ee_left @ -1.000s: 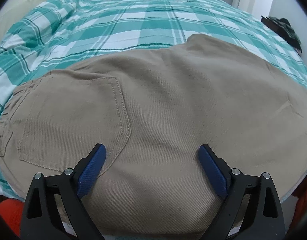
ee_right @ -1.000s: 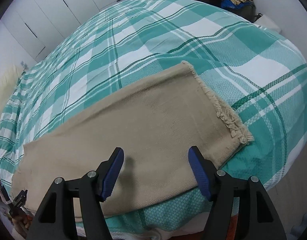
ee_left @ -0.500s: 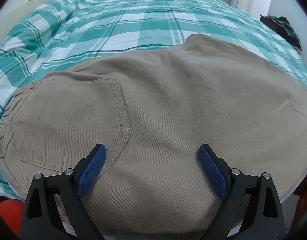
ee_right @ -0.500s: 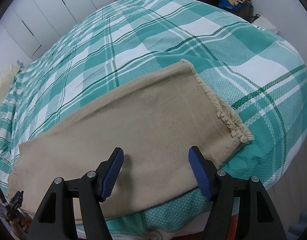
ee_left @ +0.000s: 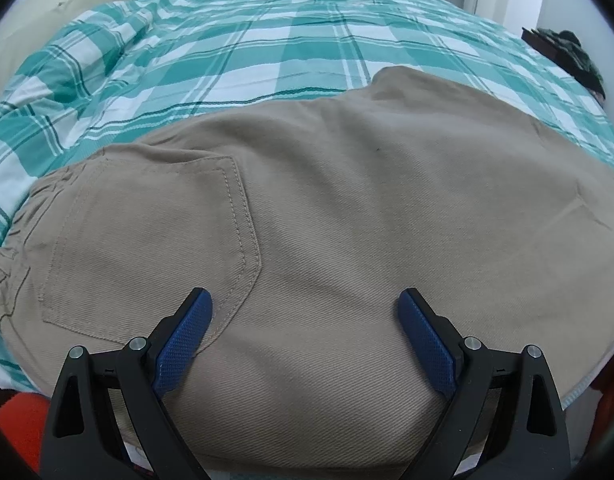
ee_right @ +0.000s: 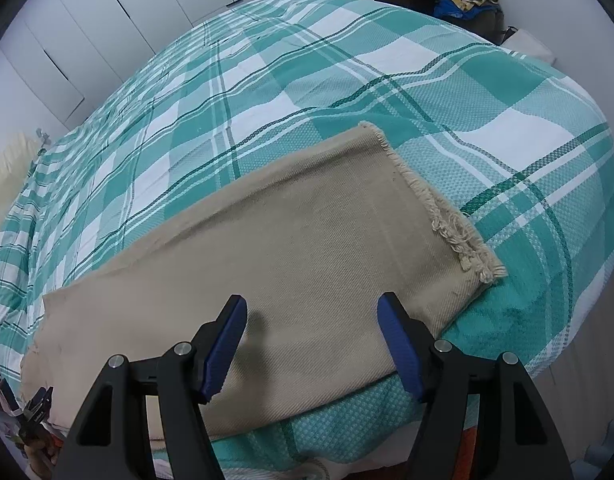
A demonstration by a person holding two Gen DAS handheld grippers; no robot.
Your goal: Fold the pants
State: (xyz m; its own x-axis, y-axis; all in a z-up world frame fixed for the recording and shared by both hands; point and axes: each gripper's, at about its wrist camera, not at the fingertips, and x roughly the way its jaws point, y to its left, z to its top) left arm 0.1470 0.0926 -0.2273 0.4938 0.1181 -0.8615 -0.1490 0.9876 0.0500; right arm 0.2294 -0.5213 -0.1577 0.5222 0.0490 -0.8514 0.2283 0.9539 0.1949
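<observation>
Holding your left gripper wide open, you have nothing between its blue-padded fingers; it sits low over the seat end of the khaki twill pants, which lie flat on the teal-and-white plaid bedspread. The stitched back pocket lies just ahead and to the left of that gripper, its lower corner meeting the left fingertip in this view, and the waistband bunches at the far left edge. Your right gripper is likewise spread wide and grips nothing. It hovers at the near edge of the pants, over the leg end, with the frayed hem ahead and to the right. Whether either gripper touches the cloth, you cannot tell from these views
</observation>
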